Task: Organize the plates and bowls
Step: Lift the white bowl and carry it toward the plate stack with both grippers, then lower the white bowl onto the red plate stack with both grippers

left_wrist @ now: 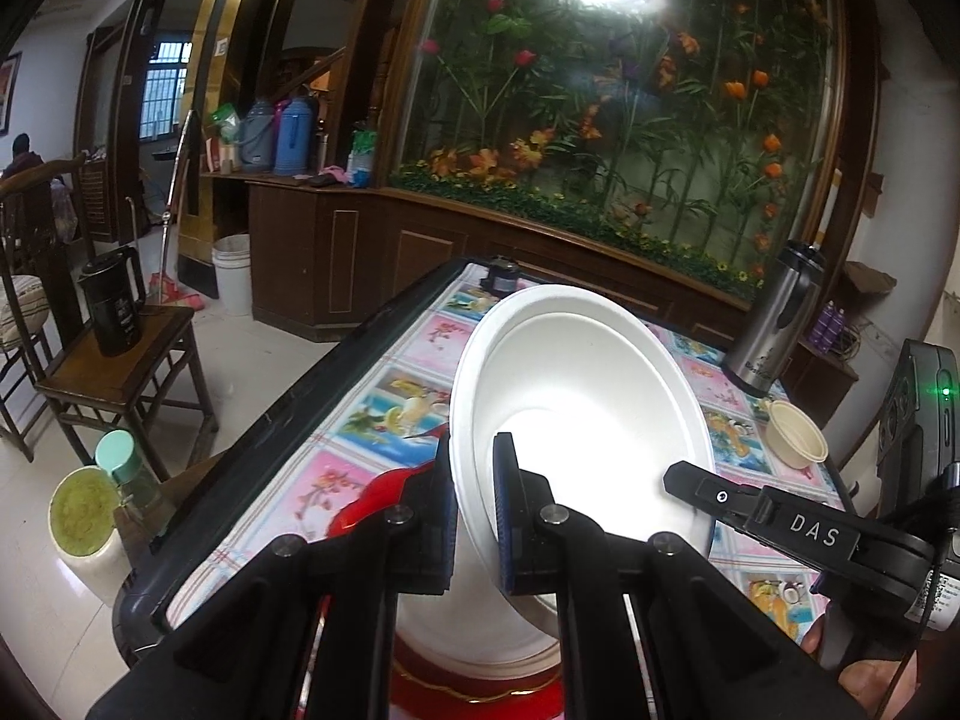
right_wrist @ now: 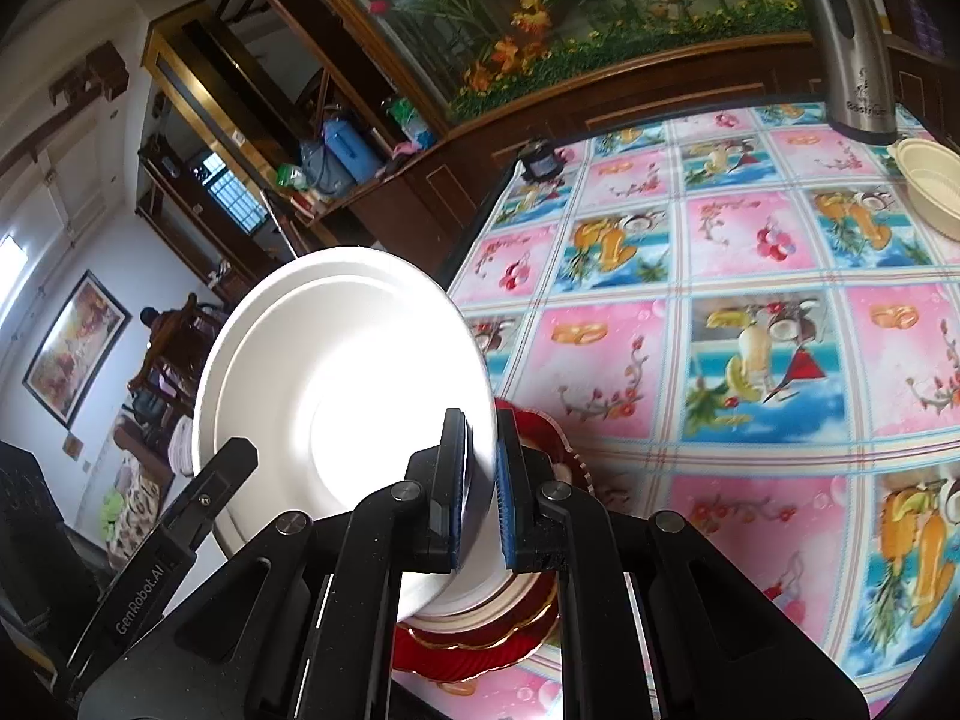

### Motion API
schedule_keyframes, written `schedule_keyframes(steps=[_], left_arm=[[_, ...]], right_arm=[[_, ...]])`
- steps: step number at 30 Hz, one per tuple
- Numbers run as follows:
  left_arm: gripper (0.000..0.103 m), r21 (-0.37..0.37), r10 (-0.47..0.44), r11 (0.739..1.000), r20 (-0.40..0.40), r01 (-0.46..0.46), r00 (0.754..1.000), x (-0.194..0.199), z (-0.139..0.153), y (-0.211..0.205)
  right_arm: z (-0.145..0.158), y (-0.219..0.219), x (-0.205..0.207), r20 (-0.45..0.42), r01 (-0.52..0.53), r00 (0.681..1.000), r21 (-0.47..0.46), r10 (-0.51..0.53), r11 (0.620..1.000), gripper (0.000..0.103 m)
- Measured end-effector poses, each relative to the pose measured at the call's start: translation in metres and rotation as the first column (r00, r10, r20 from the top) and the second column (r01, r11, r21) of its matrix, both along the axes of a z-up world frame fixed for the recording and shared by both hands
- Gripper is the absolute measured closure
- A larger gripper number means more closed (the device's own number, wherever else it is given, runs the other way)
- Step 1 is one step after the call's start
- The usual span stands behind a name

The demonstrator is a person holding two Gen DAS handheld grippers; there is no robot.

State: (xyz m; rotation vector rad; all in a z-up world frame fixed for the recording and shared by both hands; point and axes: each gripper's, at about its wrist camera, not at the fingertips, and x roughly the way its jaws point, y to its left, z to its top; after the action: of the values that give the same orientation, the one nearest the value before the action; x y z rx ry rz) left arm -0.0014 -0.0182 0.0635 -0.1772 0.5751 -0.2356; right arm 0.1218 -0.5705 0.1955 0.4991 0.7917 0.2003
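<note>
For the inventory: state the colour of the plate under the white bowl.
Red plate with gold trim, clearest in the right wrist view.

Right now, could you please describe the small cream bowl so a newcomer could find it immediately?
Start at the table with the pink fruit-print tablecloth and find the tall steel thermos at its far edge. The small cream bowl sits beside it, empty and upright. Unlike the large white plate held in the grippers, it is beige, ribbed and untouched.

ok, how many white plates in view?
2 visible. One white plate is held tilted in both tools, left tool and right tool. A second white plate lies beneath on the red plate; more may be hidden.
</note>
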Motion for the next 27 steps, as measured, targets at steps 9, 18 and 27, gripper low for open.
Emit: schedule_keyframes(steps=[9, 18, 27], left_arm=[[0.094, 0.005, 0.025, 1.000, -0.037, -0.025, 0.999, 0.002, -0.016, 0.014], [0.094, 0.010, 0.028, 1.000, -0.060, -0.028, 0.998, 0.000, -0.026, 0.019], [0.094, 0.015, 0.029, 1.000, -0.083, -0.028, 0.996, 0.003, -0.032, 0.019]], right_arm=[[-0.019, 0.018, 0.003, -0.047, -0.031, 0.998, 0.005, 0.031, 1.000, 0.094], [-0.028, 0.025, 0.002, -0.072, -0.039, 0.997, -0.002, 0.039, 0.999, 0.094], [-0.034, 0.025, 0.003, -0.091, -0.037, 0.995, -0.003, 0.037, 0.999, 0.094]])
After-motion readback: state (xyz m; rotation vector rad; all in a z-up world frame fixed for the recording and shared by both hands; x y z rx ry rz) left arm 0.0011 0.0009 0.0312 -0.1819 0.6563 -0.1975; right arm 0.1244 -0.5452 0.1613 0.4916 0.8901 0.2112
